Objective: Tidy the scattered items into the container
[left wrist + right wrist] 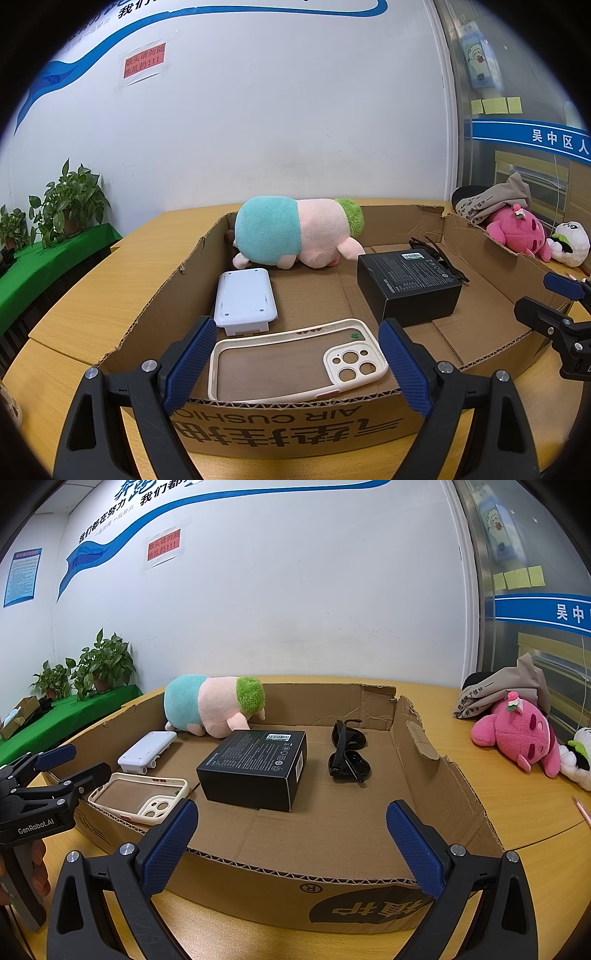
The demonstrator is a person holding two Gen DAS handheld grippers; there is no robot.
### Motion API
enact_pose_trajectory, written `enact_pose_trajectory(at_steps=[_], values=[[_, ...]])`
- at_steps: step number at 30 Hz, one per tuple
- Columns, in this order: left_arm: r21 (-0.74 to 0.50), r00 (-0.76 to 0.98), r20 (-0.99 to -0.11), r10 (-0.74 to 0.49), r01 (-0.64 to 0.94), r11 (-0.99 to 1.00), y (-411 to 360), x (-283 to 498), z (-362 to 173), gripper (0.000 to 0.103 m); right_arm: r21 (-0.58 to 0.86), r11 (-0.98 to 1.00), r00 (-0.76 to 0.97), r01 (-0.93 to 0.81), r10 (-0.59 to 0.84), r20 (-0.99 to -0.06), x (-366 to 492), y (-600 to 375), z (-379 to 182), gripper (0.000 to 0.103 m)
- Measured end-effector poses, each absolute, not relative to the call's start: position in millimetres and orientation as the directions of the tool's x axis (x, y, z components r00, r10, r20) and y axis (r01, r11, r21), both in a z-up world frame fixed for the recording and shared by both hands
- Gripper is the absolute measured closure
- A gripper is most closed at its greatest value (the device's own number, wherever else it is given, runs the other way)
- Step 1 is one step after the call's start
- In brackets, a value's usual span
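A shallow cardboard box sits on the wooden table. In it lie a cream phone case, a white device, a black box, black sunglasses and a teal-pink plush. My left gripper is open and empty, its jaws either side of the phone case at the box's near wall. My right gripper is open and empty over the box's near edge.
A pink plush, a white plush and a beige cloth bag lie on the table right of the box. A pen lies at the far right. Potted plants stand on a green-covered surface at left.
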State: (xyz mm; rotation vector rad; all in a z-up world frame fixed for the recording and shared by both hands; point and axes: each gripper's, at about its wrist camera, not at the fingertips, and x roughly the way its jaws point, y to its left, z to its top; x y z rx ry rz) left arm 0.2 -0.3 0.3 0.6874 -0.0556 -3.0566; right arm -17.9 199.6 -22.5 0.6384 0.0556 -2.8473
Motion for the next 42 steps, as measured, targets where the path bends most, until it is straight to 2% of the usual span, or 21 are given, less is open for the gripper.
enact_pose_trajectory(at_steps=[22,24,27,29,34,36,38,42], values=[[0.037,-0.904,-0.427,-0.010,-0.006,-0.999,-1.3,2.8,0.4,0.014,0.012,-0.974,-0.881,0.224,-0.208,-0.426,-17.3,199.6,-22.0,0.000],[0.035,-0.895,-0.445,-0.014,-0.002,-0.999,-4.9,8.9,2.9,0.014,0.011,-0.975,-0.881,0.223,-0.206,-0.425,-16.7,199.8,-21.6,0.000],[0.051,-0.880,-0.474,-0.010,-0.016,-0.999,-14.5,32.3,13.8,0.014,-0.008,-0.991,-0.892,0.135,-0.118,-0.437,-23.0,191.4,-22.0,0.000],[0.069,-0.867,-0.499,-0.002,-0.038,-0.997,-21.5,48.7,16.6,0.014,-0.005,-0.982,-0.876,0.189,-0.166,-0.453,-16.7,191.7,-16.9,0.000],[0.107,-0.771,-0.635,0.048,-0.148,-0.983,-37.2,75.3,-4.8,0.014,-0.025,-0.937,-0.795,0.348,-0.281,-0.537,25.0,226.7,-10.6,0.000],[0.088,-0.700,-0.709,0.086,-0.208,-0.974,-42.0,73.1,-25.4,0.014,-0.027,-0.893,-0.711,0.448,-0.338,-0.616,37.1,238.9,-21.3,0.000],[0.097,-0.632,-0.772,0.069,-0.224,-0.970,-43.2,66.4,-43.8,0.014,-0.029,-0.858,-0.612,0.512,-0.342,-0.713,43.1,249.5,-37.8,0.000],[0.002,-0.576,-0.805,0.141,-0.240,-0.971,-53.7,53.7,-56.0,0.011,0.018,-0.841,-0.477,0.541,-0.325,-0.817,43.6,271.3,-70.1,0.000]])
